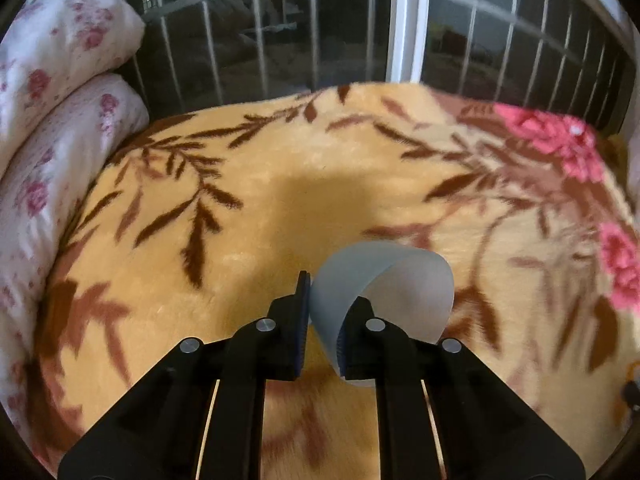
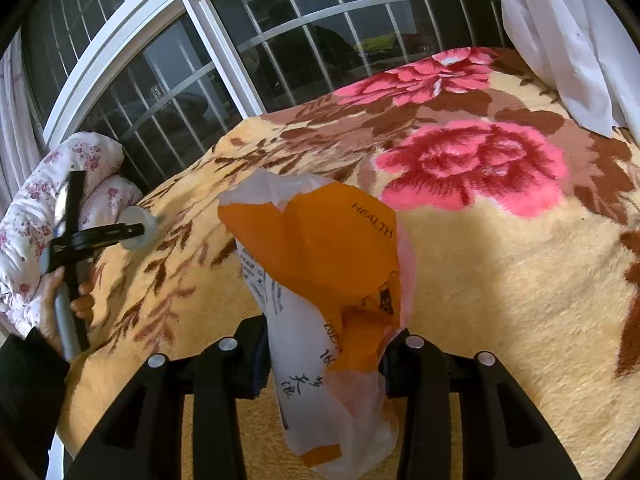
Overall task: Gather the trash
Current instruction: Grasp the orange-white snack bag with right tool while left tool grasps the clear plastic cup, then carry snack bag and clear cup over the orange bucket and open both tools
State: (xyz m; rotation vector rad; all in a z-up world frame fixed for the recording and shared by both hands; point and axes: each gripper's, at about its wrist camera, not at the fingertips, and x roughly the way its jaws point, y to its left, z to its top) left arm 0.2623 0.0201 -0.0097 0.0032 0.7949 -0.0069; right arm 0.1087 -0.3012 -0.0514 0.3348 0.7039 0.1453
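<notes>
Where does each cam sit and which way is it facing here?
Left wrist: on the left hand-held gripper, angled down along its fingers at the blanket toward the barred window; jaws shut on a curled translucent sheet.
Right wrist: on the right hand-held gripper, angled down over the same bed; jaws clamp an orange-and-white plastic bag. A hand and dark sleeve show at far left.
Shared: blanket, window, floral quilt, left gripper with sheet.
</notes>
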